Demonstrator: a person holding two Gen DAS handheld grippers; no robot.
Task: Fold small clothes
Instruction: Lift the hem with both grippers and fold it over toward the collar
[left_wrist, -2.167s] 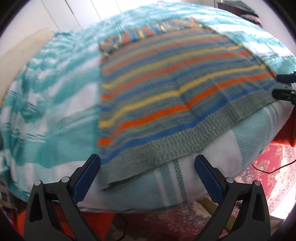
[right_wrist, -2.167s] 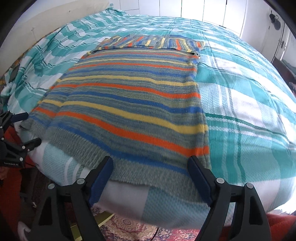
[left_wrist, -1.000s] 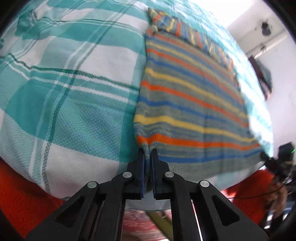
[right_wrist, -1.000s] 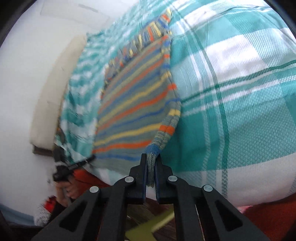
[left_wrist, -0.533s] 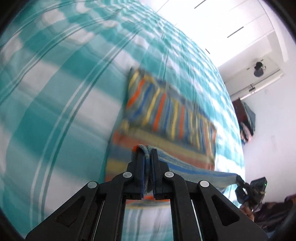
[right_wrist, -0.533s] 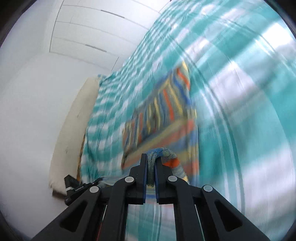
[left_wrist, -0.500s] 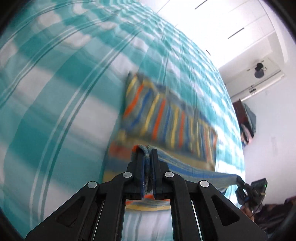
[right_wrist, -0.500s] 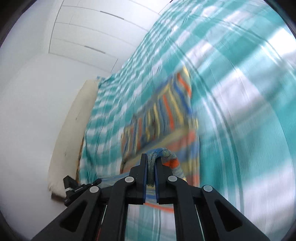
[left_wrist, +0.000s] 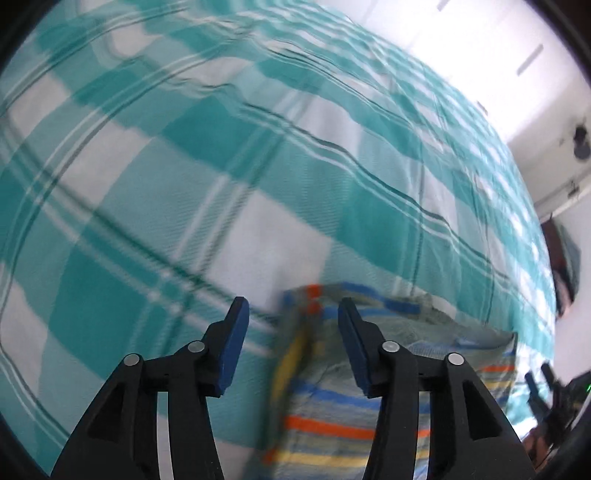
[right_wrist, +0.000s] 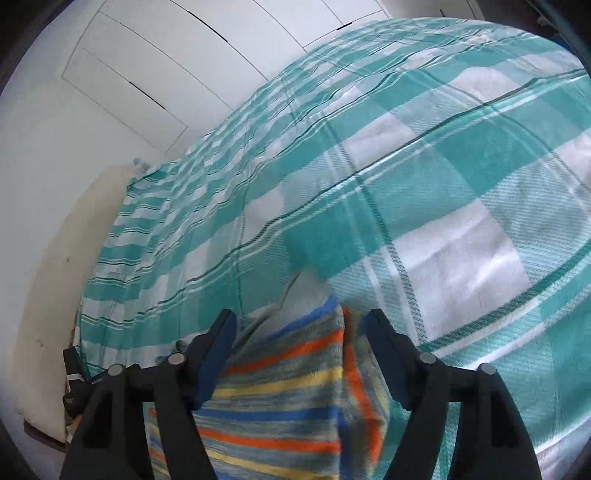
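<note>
A striped knit sweater (left_wrist: 369, 387), grey-green with orange, yellow and blue bands, lies folded over on itself on the bed. My left gripper (left_wrist: 291, 336) is open above its far left corner, holding nothing. In the right wrist view the sweater (right_wrist: 291, 398) lies below my right gripper (right_wrist: 301, 347), which is open over the far right corner and holds nothing. The right gripper shows small at the left view's lower right edge (left_wrist: 546, 391).
The bed is covered by a teal and white plaid spread (left_wrist: 184, 184) that fills both views (right_wrist: 443, 184). White cupboard doors (right_wrist: 166, 74) and a cream headboard edge (right_wrist: 48, 277) lie beyond the bed.
Both grippers carried the sweater's hem across to the far end, then opened and let it go. The sweater now lies folded in half.
</note>
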